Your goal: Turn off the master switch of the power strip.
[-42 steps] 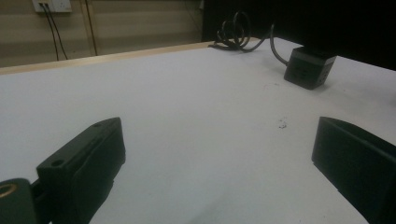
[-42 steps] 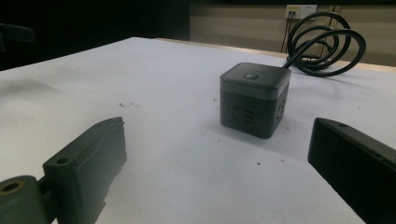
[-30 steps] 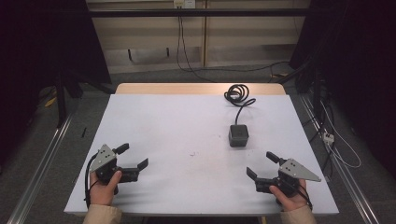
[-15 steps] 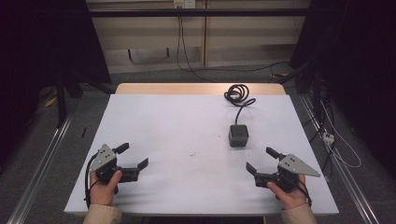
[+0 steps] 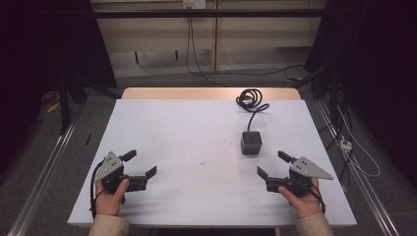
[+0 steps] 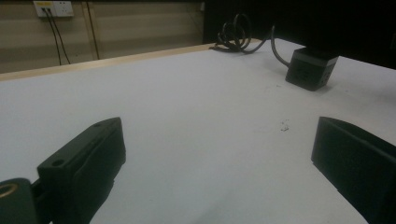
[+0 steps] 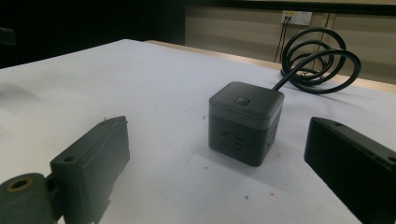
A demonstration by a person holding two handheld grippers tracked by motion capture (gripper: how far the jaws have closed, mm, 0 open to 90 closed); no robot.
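- While nothing gripped yet: left gripper (image 5: 140, 169) resting low at near-left of white counter (image 5: 196, 128), jaws spread wide, empty between them.
- From left gripper view: bare counter ahead, small dark specks (image 6: 284, 126) mid-surface, power cube (image 6: 311, 68) far off to upper right, well apart from this gripper.
- Centre of counter bare apart from those specks.
- Dark power cube (image 5: 251, 143) sitting upright right of centre, button on top, sockets on side faces; cable running back to black cord coil (image 5: 250, 98) near far edge.
- Right gripper (image 5: 273, 164) at near-right, jaws spread, empty, pointed toward cube; near it but not touching.
- From right gripper view: cube (image 7: 246, 122) framed between the two jaws, a gap ahead of it, coil (image 7: 322, 59) behind.
- Progress, judged: very start. Cube untouched, cord coiled, no contact made.
- Left to do, judged: close remaining gap with right gripper, straddle cube sides, pinch; left gripper idle so far, role unclear.
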